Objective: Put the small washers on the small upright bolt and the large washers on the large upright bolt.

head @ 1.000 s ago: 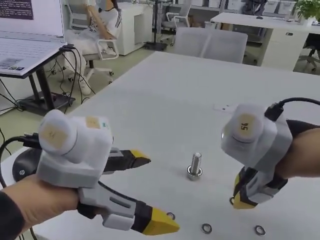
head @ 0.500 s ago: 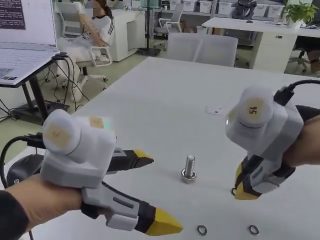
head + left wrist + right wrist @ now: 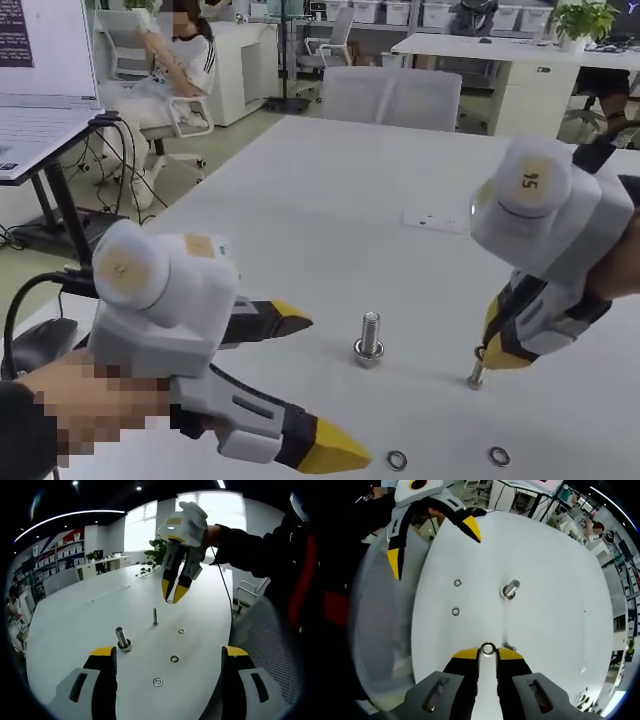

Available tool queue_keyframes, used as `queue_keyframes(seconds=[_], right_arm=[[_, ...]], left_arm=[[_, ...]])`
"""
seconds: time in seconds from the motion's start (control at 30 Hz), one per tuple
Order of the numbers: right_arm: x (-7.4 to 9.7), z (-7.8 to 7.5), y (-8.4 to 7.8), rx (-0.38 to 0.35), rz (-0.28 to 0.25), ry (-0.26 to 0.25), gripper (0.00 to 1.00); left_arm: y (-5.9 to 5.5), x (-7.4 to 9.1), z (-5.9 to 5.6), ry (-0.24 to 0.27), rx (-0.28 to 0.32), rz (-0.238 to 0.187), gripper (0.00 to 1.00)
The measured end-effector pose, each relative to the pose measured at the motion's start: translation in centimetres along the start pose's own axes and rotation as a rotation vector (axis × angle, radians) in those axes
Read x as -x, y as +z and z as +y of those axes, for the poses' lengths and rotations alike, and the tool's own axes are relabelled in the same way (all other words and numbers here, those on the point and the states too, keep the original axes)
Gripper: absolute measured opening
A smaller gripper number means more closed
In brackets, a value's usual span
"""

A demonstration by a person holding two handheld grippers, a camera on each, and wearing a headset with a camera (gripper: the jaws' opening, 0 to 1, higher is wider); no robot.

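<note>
The far half of the counter [image 3: 330,190] is bare, so a tool could pass freely there. Closer to me, the big bolt [image 3: 369,337] and the thin bolt [image 3: 476,375] stand up in the way, with a clear gap between them. My right tool [image 3: 498,356], pinching a washer [image 3: 488,648], hangs close above the thin bolt and crowds its top.

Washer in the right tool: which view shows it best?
The right gripper view: the washer sits face-on, pinched in the right tool. The left gripper view shows a tiny glint at those tips; the head view mostly hides it behind them.
</note>
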State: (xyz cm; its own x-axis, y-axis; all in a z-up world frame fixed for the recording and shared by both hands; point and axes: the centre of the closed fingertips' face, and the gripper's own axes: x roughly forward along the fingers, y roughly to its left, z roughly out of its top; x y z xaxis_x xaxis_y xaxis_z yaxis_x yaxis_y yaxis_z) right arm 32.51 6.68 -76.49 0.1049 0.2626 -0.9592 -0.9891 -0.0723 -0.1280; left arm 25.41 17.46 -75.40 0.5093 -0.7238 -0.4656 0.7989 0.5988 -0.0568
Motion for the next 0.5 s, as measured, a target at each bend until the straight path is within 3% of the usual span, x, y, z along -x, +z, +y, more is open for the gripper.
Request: queue_keyframes(seconds=[0.5], right_arm=[[0.3,-2.6,-1.6,-0.028,0.030,-0.028,0.13]], left_arm=[[0.2,-0.9,-0.4,-0.025,-0.009,0.005,0.86]])
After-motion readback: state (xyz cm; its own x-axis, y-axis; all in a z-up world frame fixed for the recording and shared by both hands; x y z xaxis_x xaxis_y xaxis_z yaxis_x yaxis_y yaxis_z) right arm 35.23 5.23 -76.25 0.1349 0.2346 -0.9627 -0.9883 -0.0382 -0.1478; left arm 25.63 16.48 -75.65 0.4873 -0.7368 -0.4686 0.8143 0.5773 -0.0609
